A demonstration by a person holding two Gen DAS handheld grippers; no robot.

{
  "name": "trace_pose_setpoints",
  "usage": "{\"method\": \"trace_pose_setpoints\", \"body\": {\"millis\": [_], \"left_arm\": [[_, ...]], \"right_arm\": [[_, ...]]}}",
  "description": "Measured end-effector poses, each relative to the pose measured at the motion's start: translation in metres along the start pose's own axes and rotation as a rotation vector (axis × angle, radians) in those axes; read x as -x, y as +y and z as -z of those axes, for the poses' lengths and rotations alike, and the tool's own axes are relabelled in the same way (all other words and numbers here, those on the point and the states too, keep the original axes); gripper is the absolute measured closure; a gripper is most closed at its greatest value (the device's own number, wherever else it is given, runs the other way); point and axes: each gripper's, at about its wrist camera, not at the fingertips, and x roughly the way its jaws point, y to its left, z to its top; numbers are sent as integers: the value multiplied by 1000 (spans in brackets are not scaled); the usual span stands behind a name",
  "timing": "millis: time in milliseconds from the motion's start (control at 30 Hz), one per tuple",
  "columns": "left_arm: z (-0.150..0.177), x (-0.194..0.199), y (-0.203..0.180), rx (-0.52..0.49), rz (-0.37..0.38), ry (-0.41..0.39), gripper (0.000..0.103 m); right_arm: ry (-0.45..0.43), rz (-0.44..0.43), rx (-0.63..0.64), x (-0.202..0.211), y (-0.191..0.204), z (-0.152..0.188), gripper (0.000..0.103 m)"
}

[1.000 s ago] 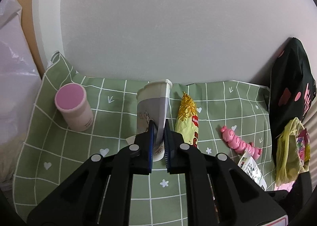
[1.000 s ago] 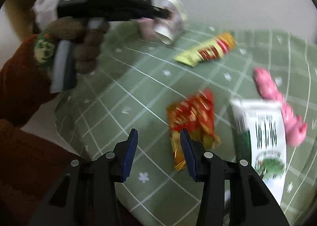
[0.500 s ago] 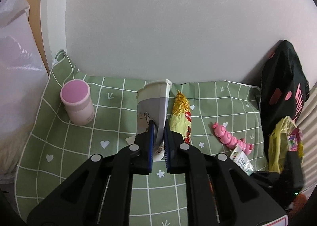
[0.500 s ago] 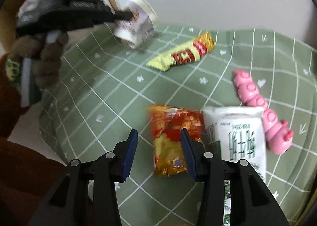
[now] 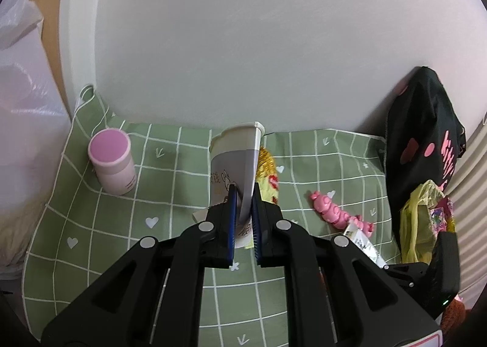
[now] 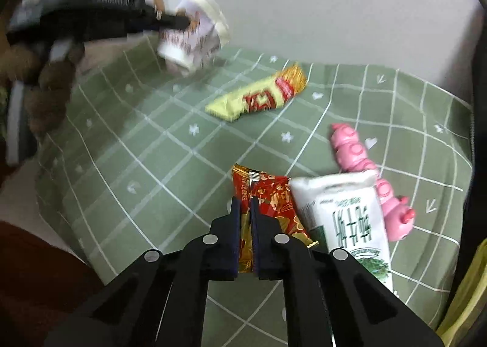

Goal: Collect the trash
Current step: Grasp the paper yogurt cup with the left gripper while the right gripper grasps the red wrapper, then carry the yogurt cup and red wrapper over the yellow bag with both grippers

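My left gripper (image 5: 243,191) is shut on the wall of a white paper cup (image 5: 232,158) and holds it upright above the green checked cloth (image 5: 170,188). In the right wrist view the same cup (image 6: 194,42) hangs tilted from the left gripper (image 6: 182,21) at the upper left. My right gripper (image 6: 245,203) is closing, and its pads pinch the left edge of a red snack wrapper (image 6: 274,194) lying on the cloth. A yellow snack wrapper (image 6: 258,97) lies farther back. A white packet (image 6: 350,210) lies just right of the red wrapper.
A pink segmented toy (image 6: 356,152) lies to the right of the packet. A pink-lidded jar (image 5: 112,161) stands at the cloth's back left. A black bag (image 5: 423,146) and a yellow plastic bag (image 5: 420,219) sit at the right. White plastic (image 5: 18,103) bulges at the left edge.
The right gripper's jaws came together on the red wrapper's edge after standing wide apart. The left gripper drew back and up a little with the cup.
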Motion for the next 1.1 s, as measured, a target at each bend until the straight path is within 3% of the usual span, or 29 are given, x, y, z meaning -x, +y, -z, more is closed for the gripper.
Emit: {"method": "trace_pose_setpoints", "body": {"millis": [367, 700, 1100], "left_arm": [[-23, 11, -54, -132, 96, -62, 94], [-40, -1, -128, -265, 279, -53, 94], [-36, -13, -274, -511, 552, -11, 94]], "right_arm": [[-204, 72, -117, 69, -23, -23, 97], [-246, 289, -245, 119, -61, 3, 97], [-351, 604, -449, 226, -129, 51, 96]]}}
